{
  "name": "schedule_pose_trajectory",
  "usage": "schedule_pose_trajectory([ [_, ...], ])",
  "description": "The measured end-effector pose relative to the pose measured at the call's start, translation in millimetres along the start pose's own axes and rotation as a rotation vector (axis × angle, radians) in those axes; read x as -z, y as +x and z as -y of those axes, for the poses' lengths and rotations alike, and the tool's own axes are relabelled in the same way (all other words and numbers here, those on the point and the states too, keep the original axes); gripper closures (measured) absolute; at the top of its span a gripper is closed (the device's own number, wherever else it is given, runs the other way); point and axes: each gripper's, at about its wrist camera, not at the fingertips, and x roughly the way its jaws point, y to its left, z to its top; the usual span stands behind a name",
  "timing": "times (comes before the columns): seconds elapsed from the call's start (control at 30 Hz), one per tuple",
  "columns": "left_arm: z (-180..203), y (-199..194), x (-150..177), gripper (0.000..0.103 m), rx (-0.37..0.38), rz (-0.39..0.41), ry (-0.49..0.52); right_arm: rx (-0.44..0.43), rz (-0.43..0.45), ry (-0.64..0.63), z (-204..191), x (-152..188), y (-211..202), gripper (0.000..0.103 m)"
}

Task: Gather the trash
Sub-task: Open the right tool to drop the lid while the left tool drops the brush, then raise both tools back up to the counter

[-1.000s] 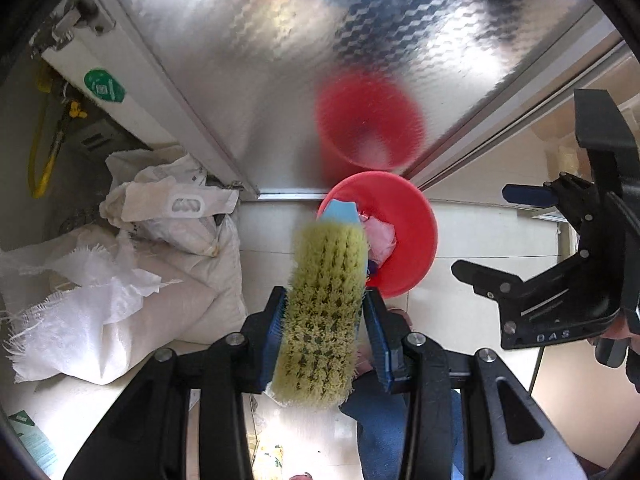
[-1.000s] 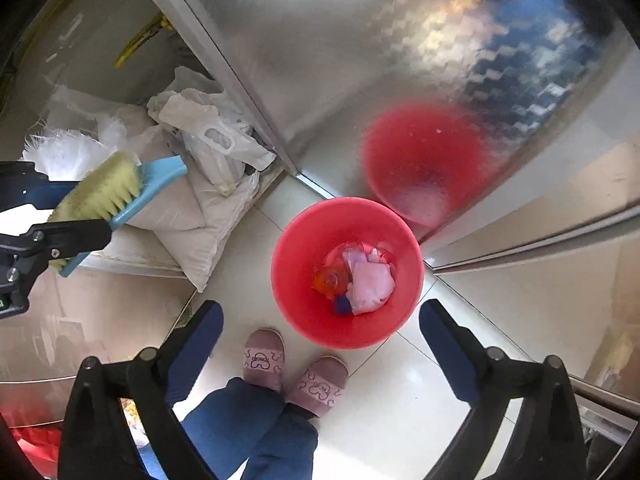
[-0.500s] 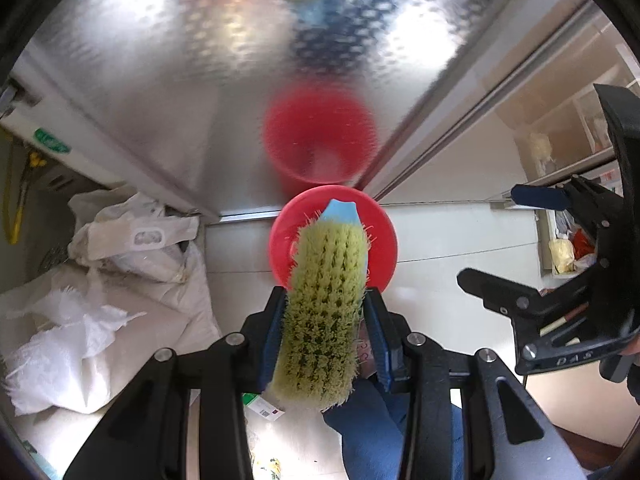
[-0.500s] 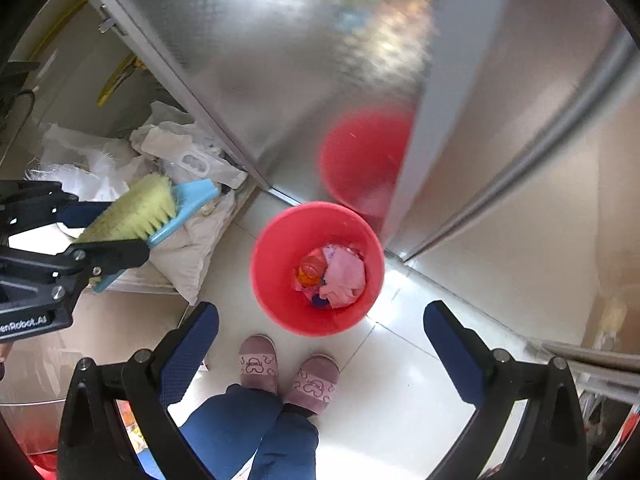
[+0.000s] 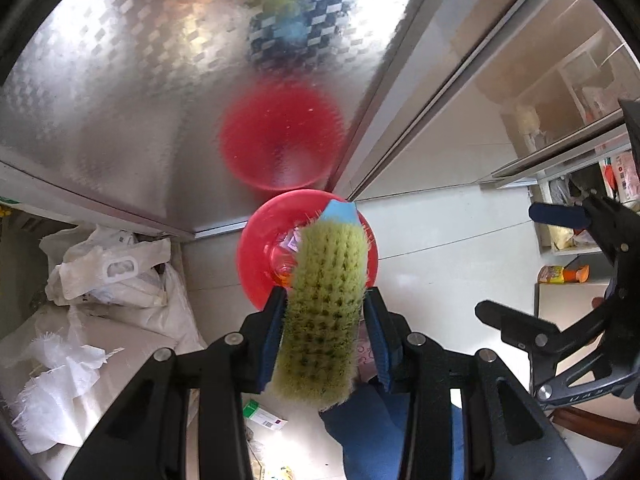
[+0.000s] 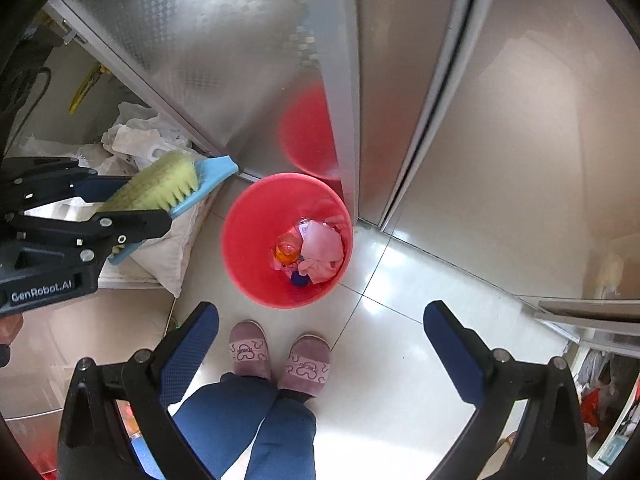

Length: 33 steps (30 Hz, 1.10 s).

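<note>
The left tool clamps a brush by its sides, long axis running along the fingers, blue tip pointing over the red bin on the floor beside the metal door. The right tool hangs wide open and empty above the bin, which holds pink paper and a bottle.

Left gripper clamps brush above red bin.

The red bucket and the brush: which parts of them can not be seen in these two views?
- Red bucket, left wrist view: the brush in the left tongs covers its right half and most of its contents.
- Brush, right wrist view: the left tongs' arm hides its lower part.
- Small blue item in the bucket: too small to identify.
</note>
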Motion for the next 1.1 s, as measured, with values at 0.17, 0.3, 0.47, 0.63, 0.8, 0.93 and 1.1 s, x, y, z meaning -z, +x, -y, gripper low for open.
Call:
schedule_pose_trajectory([
  [0.17,1.3,1.1,-3.8,0.066,0.003,0.001,0.014,-0.003,0.002,0.013,-0.1,-1.7,-0.6,0.001],
  [0.3,4.2,3.0,-4.9,0.038,-0.042,-0.006,0.013,-0.015,0.017,0.021,-0.4,-3.8,-3.3,0.001],
  [0.47,-2.3,-0.2,-2.7,0.020,-0.018,0.006,0.002,-0.022,0.028,0.014,-2.8,-6.1,-5.6,0.001],
  [0.63,-4.3,-13.0,-1.5,0.016,-0.029,0.021,-0.004,-0.022,0.035,0.003,-5.0,-7.9,-13.2,0.001],
  [0.8,-6.8,-38.3,1.0,0.015,-0.035,0.051,-0.026,-0.024,0.051,-0.014,-9.4,-11.7,-32.1,0.001],
  [0.93,-8.1,-67.8,3.4,0.013,-0.030,0.073,-0.041,-0.015,0.069,-0.031,-14.5,-14.8,-55.6,0.001],
  [1.1,-3.3,-113.9,7.6,0.012,-0.056,0.088,-0.049,-0.013,0.093,-0.034,-18.3,-19.3,-99.1,0.001],
])
